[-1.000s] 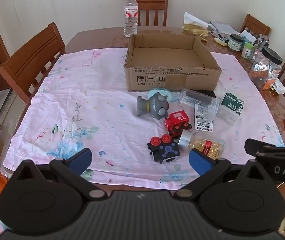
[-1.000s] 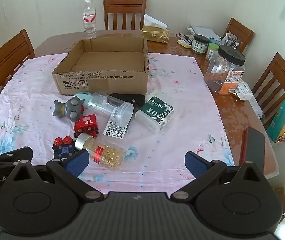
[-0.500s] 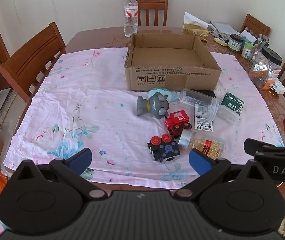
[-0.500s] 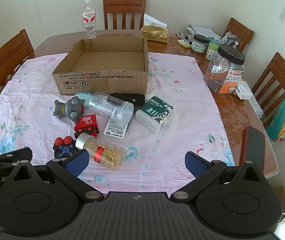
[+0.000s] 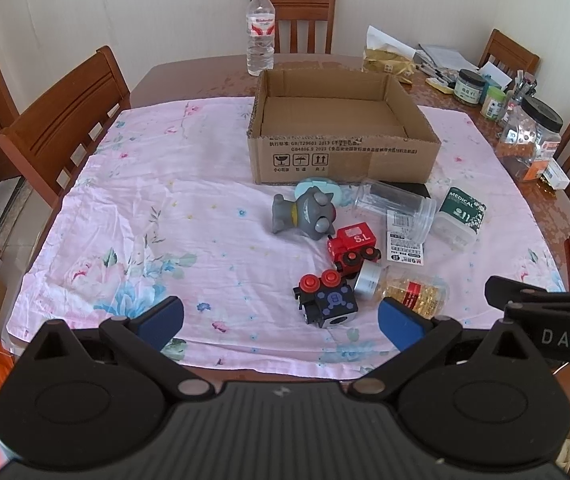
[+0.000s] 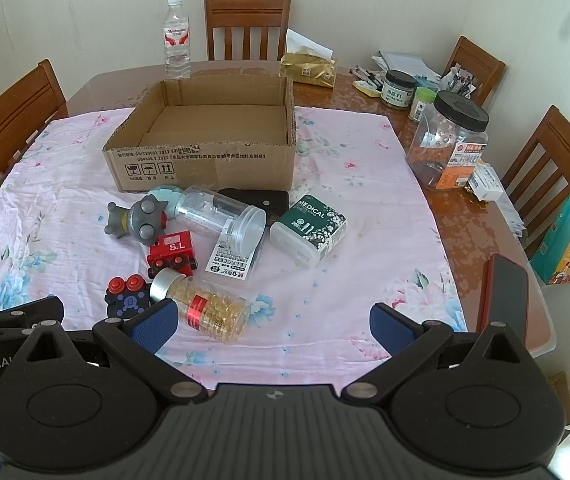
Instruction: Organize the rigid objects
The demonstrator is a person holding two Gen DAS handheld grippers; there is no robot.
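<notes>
An empty cardboard box (image 5: 341, 156) (image 6: 205, 160) stands mid-table on the pink floral cloth. In front of it lie a grey monster toy (image 5: 305, 216) (image 6: 137, 220), a red toy train (image 5: 353, 244) (image 6: 173, 254), a black toy with red knobs (image 5: 325, 300) (image 6: 127, 296), a capsule bottle (image 5: 405, 292) (image 6: 205, 308), a clear jar (image 5: 397, 208) (image 6: 225, 216), a green MEDICAL box (image 5: 461, 216) (image 6: 311, 228) and a black case (image 6: 261, 200). My left gripper (image 5: 281, 320) and right gripper (image 6: 271, 324) are both open and empty, near the front edge.
A water bottle (image 5: 261, 32) stands behind the box. Jars, pens and a gold tissue pack (image 6: 309, 70) crowd the back right. A large black-lidded jar (image 6: 451, 144) and a red phone (image 6: 505, 296) sit at the right edge. Wooden chairs (image 5: 65, 120) surround the table.
Both grippers have drifted slightly back and up; the objects sit a little lower in view. Nothing was grasped or moved.
</notes>
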